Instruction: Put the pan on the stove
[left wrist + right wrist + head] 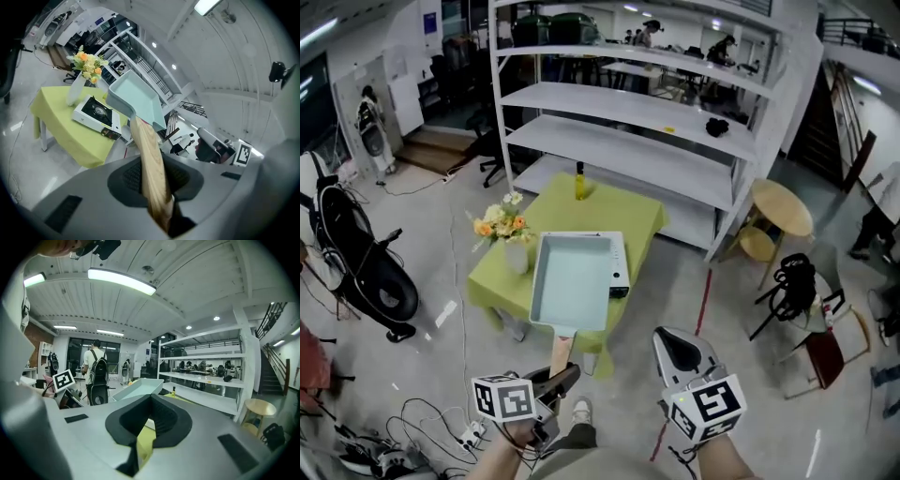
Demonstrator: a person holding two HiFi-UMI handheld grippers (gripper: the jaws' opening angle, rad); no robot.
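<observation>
Left gripper (pixel 565 375): clamps wooden handle (pixel 151 164) far behind pan (pixel 577 277); risks sagging, clipping flower vase (pixel 517 255) beside stove (pixel 96 112).

Two grey hand-held grippers (pixel 565 373) (pixel 672 337) with black-and-white marker cubes (pixel 504 398)

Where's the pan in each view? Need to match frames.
Head view: pan at centre, overlapping the green table.
Left gripper view: upper centre, wooden handle running down.
Right gripper view: just left of centre.
Shared landmark: green table.
</observation>
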